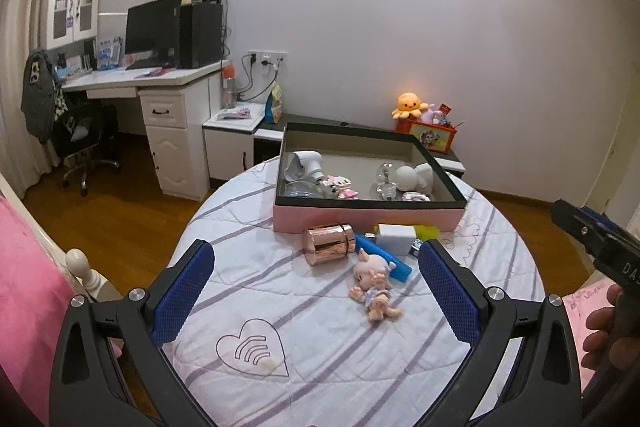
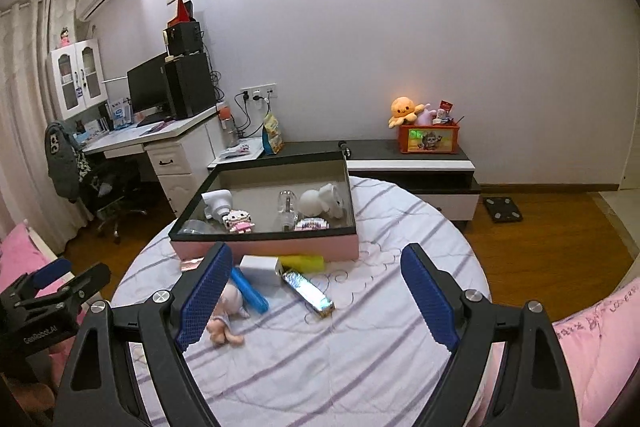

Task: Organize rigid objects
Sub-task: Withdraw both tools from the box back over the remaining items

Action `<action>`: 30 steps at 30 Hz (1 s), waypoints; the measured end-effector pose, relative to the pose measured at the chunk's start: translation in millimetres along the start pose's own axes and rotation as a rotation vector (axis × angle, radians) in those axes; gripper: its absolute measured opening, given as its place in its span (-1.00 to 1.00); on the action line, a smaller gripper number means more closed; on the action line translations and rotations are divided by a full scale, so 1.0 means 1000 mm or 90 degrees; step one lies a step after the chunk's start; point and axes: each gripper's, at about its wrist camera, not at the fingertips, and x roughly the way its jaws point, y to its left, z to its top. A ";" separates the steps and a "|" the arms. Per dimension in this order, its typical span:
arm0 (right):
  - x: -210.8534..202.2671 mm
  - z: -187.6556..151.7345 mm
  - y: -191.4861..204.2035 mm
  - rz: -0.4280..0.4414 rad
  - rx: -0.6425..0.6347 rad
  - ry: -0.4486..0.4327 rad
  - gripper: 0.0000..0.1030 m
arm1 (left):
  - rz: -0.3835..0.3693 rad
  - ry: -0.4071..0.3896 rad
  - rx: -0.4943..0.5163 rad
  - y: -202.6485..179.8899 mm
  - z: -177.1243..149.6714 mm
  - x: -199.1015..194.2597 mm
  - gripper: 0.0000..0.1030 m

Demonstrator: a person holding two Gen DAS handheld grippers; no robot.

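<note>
A pink box with a black rim (image 1: 360, 217) (image 2: 280, 247) stands on the striped quilt and holds a white appliance (image 1: 304, 167), a brick cat figure (image 2: 238, 221), a glass globe (image 1: 386, 177) and a white figurine (image 2: 324, 203). In front of it lie a copper can (image 1: 330, 245), a white block (image 1: 396, 237), a yellow item (image 2: 304, 262), a blue tube (image 2: 250, 289), a doll (image 1: 376, 287) and a shiny silver bar (image 2: 308, 293). My left gripper (image 1: 317, 249) hovers open short of the can and doll. Open and empty, my right gripper (image 2: 316, 251) is above the quilt near the bar.
The quilt-covered bed (image 1: 320, 347) has a pink blanket (image 1: 28, 287) and a white bedpost (image 1: 78, 261) at its left. A desk with a monitor (image 1: 156, 27) and chair (image 1: 80, 131) stand far left. A low cabinet (image 2: 408, 163) carries an orange toy bin (image 2: 430, 141). A scale (image 2: 502, 209) lies on the floor.
</note>
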 end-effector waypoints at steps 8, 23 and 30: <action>-0.019 -0.008 0.003 -0.010 -0.009 -0.007 0.70 | -0.007 -0.007 0.004 -0.005 -0.006 -0.017 1.00; -0.032 -0.006 0.007 -0.001 -0.020 -0.016 0.70 | -0.003 -0.016 0.011 -0.007 -0.010 -0.030 1.00; -0.028 -0.008 0.005 -0.005 -0.019 -0.004 0.70 | -0.006 -0.001 0.016 -0.010 -0.014 -0.022 1.00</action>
